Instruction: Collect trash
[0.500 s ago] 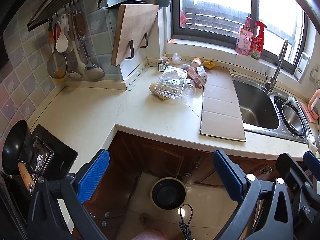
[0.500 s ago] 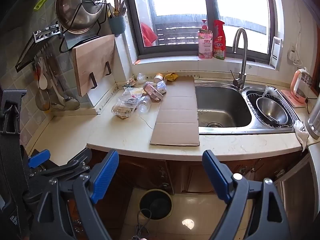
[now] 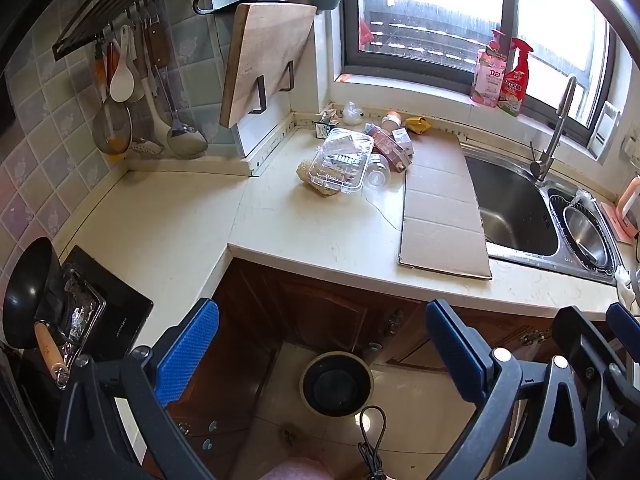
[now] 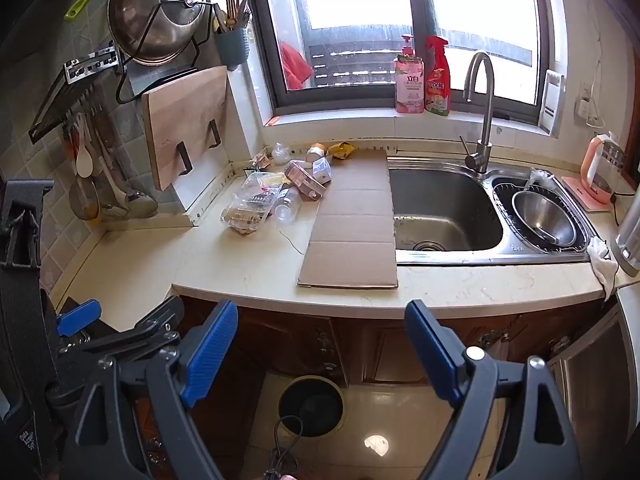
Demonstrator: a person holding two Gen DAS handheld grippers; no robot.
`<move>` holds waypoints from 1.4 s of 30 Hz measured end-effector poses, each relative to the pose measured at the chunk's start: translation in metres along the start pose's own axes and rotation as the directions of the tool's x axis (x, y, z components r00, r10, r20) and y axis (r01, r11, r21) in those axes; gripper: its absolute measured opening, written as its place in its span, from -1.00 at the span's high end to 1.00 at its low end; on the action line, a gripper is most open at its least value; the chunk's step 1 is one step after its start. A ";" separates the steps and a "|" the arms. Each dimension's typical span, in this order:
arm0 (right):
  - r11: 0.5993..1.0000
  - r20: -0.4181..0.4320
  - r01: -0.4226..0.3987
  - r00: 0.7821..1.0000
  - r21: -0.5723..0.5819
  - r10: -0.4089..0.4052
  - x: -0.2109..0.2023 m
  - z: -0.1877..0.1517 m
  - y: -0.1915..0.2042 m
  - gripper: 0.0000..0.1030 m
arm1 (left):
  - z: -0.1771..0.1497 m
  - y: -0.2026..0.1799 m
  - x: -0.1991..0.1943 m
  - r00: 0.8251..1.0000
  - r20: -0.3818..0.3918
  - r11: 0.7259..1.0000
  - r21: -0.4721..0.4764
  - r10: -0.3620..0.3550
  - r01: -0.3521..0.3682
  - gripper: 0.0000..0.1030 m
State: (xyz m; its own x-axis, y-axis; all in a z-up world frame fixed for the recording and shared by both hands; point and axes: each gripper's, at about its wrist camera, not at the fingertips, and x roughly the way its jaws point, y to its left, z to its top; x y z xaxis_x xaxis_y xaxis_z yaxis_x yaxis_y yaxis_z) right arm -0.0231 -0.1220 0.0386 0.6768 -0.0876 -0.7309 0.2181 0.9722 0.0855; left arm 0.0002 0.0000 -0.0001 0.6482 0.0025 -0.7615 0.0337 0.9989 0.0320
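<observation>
**Nothing collected yet**

We hold the left gripper point(image 3: 322, 348) and right gripper point(image 4: 322, 348) wide apart and empty, low in frame. Between the fingers sits the round black floor bin point(image 3: 337, 384). The pile of clear plastic boxes and wrappers point(image 3: 352, 156) lies untouched at centre frame on the cream countertop point(image 3: 304, 232), beside the flat brown cardboard sheet point(image 3: 440, 208).

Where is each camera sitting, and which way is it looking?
Left wrist: sits on the left gripper, looking down at the counter corner and trash pile; its open blue fingers show, with the right gripper at the right edge.
Right wrist: sits on the right gripper, facing the sink; the left gripper's blue pad shows on the left.
Both share the cardboard and floor bin.
</observation>
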 end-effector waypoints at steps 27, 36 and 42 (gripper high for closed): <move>1.000 -0.002 -0.004 1.000 -0.004 0.004 -0.007 -0.011 -0.003 -0.68 | -0.019 0.000 -0.009 1.000 -0.008 1.000 -0.003 -0.011 0.011 -0.97; 1.000 -0.005 -0.013 1.000 -0.009 0.013 -0.021 -0.013 -0.004 -0.68 | -0.022 0.003 -0.014 1.000 -0.007 1.000 -0.005 -0.008 0.008 -0.94; 1.000 -0.005 -0.021 1.000 -0.014 0.021 -0.025 -0.015 -0.005 -0.68 | -0.028 0.005 -0.023 1.000 0.001 1.000 -0.007 -0.009 0.009 -0.90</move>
State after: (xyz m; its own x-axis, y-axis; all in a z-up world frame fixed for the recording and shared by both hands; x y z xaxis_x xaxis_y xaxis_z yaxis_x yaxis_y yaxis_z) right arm -0.0517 -0.1216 0.0467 0.6777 -0.0659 -0.7324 0.1941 0.9767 0.0917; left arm -0.0358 0.0063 -0.0011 0.6488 -0.0066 -0.7610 0.0342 0.9992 0.0205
